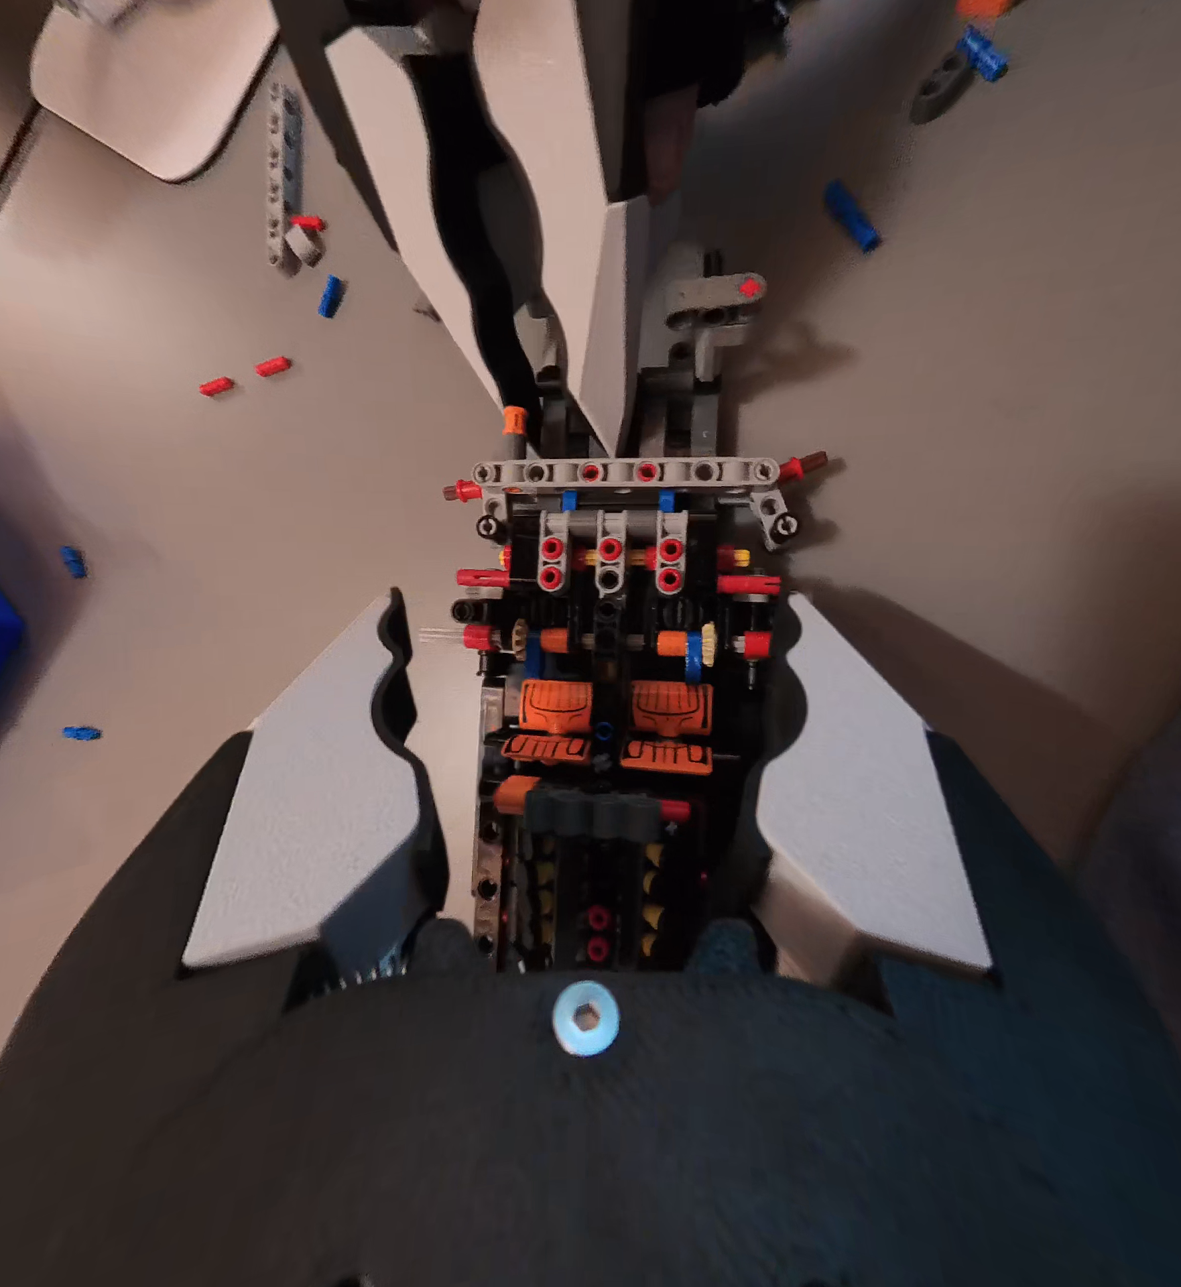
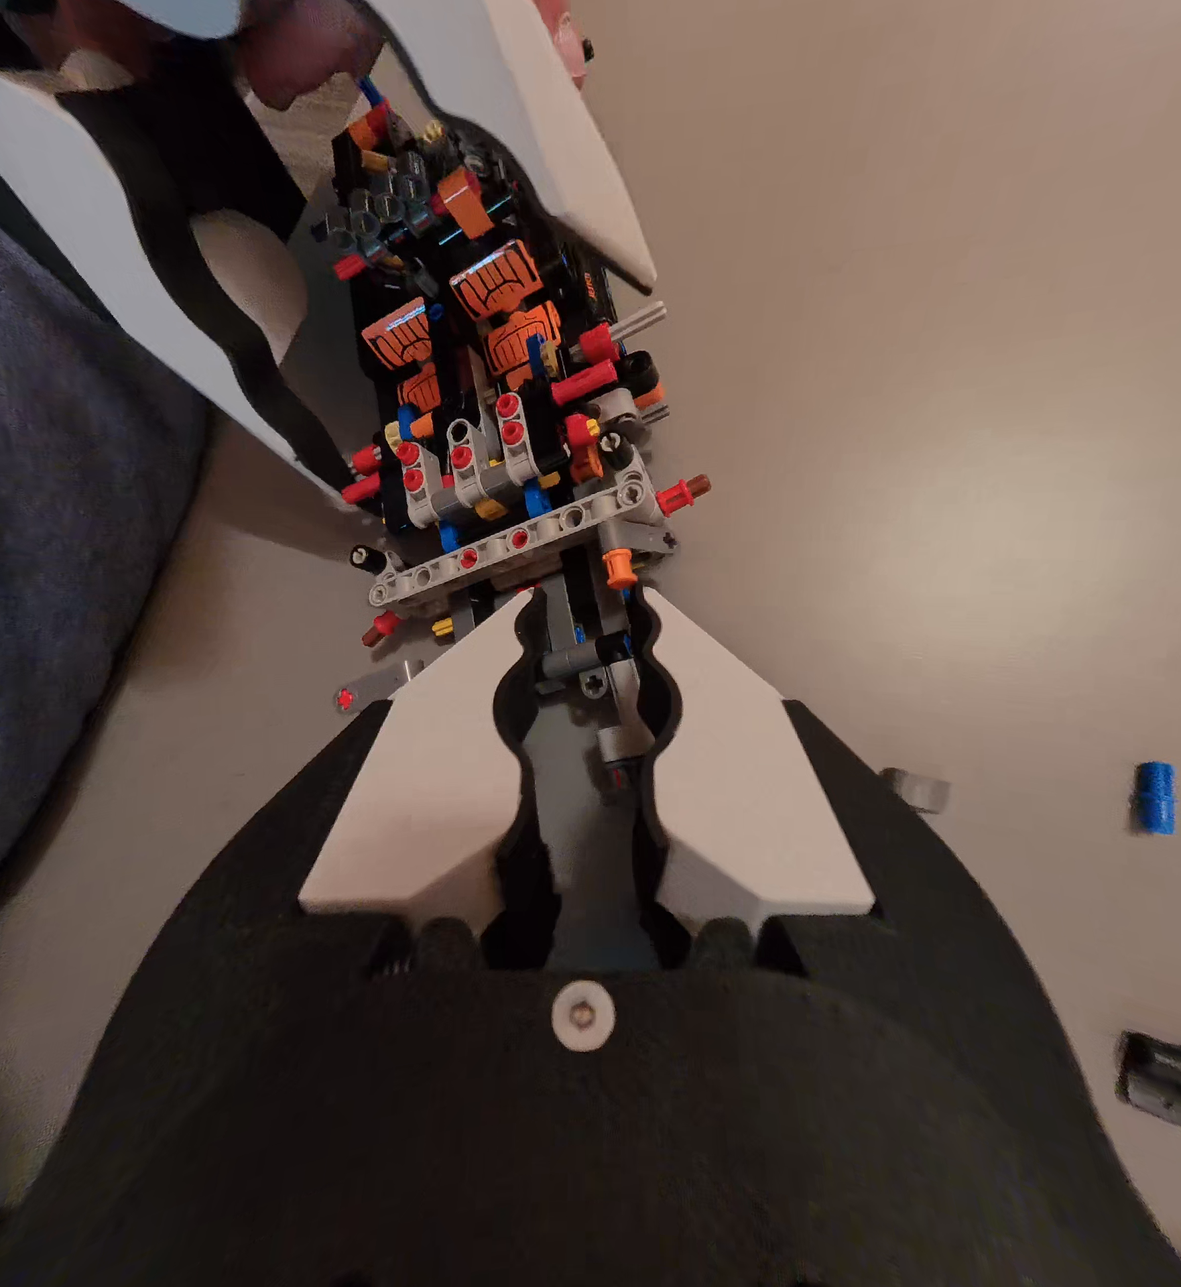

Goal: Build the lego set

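Item: lego model [image 1: 608, 696], black frame with orange seats and red pins.
Axis: runs lengthwise from left gripper [image 1: 591, 613] to right gripper [image 2: 584, 599].
Location: on the beige table [image 1: 991, 418].
Grip: both grippers clamped on opposite ends, the right on the narrow grey end.

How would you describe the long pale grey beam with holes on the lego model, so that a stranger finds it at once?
Start at the lego model held between the two grippers. The beam lies crosswise at its far end, just beyond the three upright grey links. It alone spans the full width: a single row of round holes, the middle two filled with red pins.
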The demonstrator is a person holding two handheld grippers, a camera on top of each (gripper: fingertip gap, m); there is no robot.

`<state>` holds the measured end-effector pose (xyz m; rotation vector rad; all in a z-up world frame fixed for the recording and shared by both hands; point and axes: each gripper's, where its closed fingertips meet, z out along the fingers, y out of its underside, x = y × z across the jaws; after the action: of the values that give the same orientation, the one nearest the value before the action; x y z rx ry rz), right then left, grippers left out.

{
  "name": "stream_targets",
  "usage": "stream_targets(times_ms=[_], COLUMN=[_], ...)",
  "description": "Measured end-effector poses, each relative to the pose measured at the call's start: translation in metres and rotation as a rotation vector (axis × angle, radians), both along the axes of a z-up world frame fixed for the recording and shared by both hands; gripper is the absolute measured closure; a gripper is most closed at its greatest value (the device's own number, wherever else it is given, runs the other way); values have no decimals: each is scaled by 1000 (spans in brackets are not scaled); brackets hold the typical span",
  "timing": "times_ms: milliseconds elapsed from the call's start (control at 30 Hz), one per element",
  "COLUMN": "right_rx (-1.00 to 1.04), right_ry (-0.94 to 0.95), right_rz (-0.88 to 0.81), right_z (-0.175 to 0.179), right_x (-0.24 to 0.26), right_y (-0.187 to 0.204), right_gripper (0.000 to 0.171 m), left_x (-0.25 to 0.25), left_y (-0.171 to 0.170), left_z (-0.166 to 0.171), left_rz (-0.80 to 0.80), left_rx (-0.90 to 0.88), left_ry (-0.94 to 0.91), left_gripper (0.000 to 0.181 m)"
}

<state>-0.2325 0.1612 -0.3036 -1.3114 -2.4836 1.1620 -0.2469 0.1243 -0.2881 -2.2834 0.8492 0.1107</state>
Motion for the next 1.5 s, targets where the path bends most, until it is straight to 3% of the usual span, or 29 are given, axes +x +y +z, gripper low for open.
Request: stream_targets(times_ms=[67, 133, 167, 267, 567, 733, 900, 967, 1100, 1267, 1400, 1500], right_rx=[20, 39, 46, 103, 114, 93, 69, 70, 82, 66, 40, -5], right_ry=[40, 85, 113, 146, 116, 115, 120, 130, 108, 30, -4, -33], right_rz=[-11, -24, -32, -29, -15, -13, -50, -76, -117, -134, -135, -143], right_z=[5, 11, 15, 17, 5, 5, 13, 21, 25, 10, 5, 6], right_x=[1, 1, 1, 5, 15, 21, 23, 24, 30, 35, 34, 37], right_y=[-1, -1, 0, 0, -7, -9, -8, -4, 1, -2, -6, -11], right_gripper=[150, 150, 168, 169, 168, 168, 165, 153, 144, 131, 117, 113], left_x=[-1, -18, -22, -20, -11, -2, -2, 1, -1, -4, -7, -11], left_y=[-1, 4, 2, -5, -25, -29, -23, -23, -22, -17, -20, -24], left_z=[8, 21, 24, 27, -18, -18, -14, -10, -10, -1, -4, -16], left_rz=[0, 42, 46, 32, -91, -155, -145, -168, -160, -110, -78, -74], left_rx=[-2, 19, -17, -152, -577, -618, -543, -494, -430, -388, -412, -454], left_ry=[-38, -38, -89, -293, -400, -385, -302, -260, -133, -182, -202, -180], left_gripper=[78, 92, 92, 98, 103, 112, 122, 152, 152, 144, 114, 106])
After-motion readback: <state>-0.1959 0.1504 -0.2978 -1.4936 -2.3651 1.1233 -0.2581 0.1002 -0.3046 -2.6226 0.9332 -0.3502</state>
